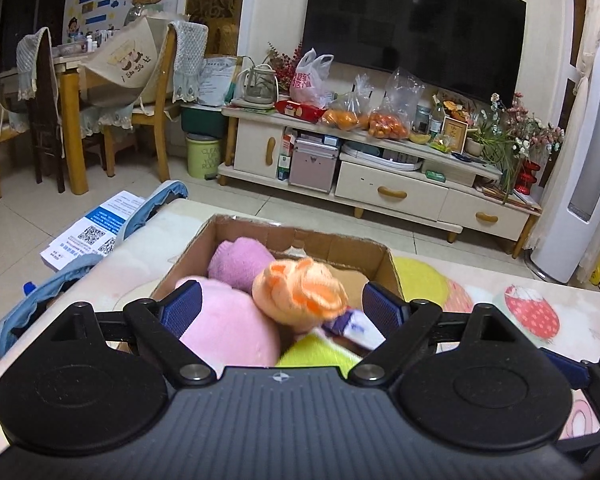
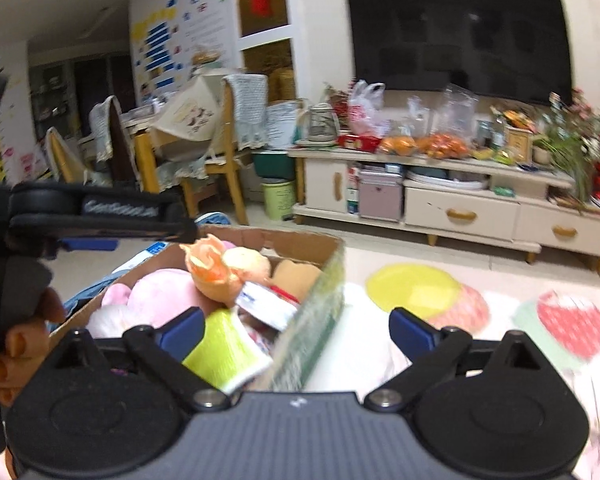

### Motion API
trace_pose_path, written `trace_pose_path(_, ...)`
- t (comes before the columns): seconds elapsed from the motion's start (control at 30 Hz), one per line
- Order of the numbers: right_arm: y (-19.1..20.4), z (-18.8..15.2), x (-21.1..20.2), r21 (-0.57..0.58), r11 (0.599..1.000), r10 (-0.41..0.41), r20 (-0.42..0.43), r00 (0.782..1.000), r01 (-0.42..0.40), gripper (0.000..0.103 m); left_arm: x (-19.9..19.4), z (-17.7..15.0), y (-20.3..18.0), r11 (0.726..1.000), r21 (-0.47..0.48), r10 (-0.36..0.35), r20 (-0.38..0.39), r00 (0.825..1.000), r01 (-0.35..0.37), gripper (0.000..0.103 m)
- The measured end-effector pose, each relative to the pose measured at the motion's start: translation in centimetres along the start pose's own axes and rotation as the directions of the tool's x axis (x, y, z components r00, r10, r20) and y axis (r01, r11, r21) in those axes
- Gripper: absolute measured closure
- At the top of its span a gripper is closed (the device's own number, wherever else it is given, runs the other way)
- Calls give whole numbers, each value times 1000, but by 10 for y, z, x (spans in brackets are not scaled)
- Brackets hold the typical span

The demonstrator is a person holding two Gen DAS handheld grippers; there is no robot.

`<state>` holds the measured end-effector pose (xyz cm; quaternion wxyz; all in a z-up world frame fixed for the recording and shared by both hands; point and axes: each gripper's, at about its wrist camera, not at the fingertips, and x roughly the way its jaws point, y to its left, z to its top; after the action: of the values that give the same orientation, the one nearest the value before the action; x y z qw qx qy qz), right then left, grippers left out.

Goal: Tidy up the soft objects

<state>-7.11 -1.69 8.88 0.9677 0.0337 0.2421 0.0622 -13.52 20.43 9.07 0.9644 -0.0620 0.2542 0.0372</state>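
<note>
Soft toys fill the cardboard box (image 1: 340, 246) just ahead of our left gripper (image 1: 280, 306), whose fingers stand spread around nothing. We count five or so: a pale pink plush (image 1: 228, 320), a mauve one (image 1: 240, 258), an orange one (image 1: 300, 290), a lime-green one (image 2: 224, 346) and a tan one (image 2: 296, 276). Our right gripper (image 2: 296, 330), also spread and empty, straddles the box's near wall. The tabletop (image 2: 500, 360) beyond shows no loose toys, so we judge the job nearly done.

Left tongs (image 1: 281, 306), right tongs (image 2: 297, 330) apparently both agape.
</note>
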Motion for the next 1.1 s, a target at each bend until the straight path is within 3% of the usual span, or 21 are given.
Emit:
trace_pose_path(0.37, -6, -14, -43, 89, 992, -88, -19, 996, 89, 4, -39, -31, -7, 1000, 20, 19, -29, 999, -18, 0)
trace_pose_path(1.1, 35, -41, -103, 2, 998, -70, -17, 997, 70, 4, -82, -59, -3, 995, 84, 53, -11, 999, -52, 0)
